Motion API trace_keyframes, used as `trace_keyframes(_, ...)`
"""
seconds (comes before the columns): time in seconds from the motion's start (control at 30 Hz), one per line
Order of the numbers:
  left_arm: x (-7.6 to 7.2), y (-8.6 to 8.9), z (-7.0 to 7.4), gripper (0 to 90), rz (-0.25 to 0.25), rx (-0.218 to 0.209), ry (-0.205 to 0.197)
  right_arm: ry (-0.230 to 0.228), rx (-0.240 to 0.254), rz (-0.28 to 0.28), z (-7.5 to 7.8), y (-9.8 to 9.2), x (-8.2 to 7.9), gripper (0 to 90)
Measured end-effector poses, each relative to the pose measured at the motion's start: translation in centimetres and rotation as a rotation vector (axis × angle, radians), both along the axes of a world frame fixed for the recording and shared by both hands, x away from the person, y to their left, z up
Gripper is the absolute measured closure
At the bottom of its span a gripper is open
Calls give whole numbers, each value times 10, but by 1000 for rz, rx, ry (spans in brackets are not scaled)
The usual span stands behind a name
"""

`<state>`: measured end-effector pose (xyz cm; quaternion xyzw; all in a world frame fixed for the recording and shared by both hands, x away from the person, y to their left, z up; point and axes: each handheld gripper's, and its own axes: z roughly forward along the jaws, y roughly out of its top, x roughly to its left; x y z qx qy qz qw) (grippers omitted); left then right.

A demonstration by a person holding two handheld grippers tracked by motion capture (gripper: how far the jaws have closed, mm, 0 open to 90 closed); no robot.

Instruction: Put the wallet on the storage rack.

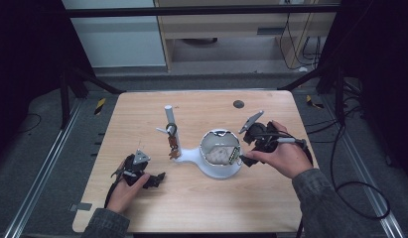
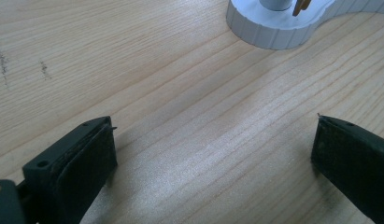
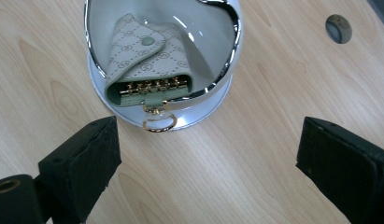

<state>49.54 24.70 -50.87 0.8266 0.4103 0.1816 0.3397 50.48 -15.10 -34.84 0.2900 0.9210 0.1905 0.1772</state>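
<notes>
Wooden table point(image 1: 142, 106), grey floor point(image 1: 47, 144), pale cabinet point(image 1: 226, 25) behind.

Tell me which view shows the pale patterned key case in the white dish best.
Right gripper view: the pale patterned key case lies close and sharp in the white dish, its gold hooks and ring visible. In the high view it is a small blur.

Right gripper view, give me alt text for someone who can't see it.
A pale patterned key case lies in a white dish on a wooden table, its gold ring hanging over the rim. The right gripper has its black jaws open and empty, short of the dish.
</notes>
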Motion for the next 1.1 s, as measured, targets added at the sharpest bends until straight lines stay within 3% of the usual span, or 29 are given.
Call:
trace_keyframes(0.3, 0, 0, 0, 0, 1, -1, -1, -56, 56, -48, -4, -19, -2, 66)
trace_keyframes(0.53, -1, 0, 0, 0, 4, -3, 0, -101, 116, -118, -12, -38, -7, 61)
trace_keyframes(0.73, -1, 0, 0, 0, 5, -4, 1, -109, 161, -157, -29, -53, -12, 61)
trace_keyframes(1.1, -1, 0, 0, 0, 4, -3, 1, -79, 242, -206, -65, -72, -21, 54)
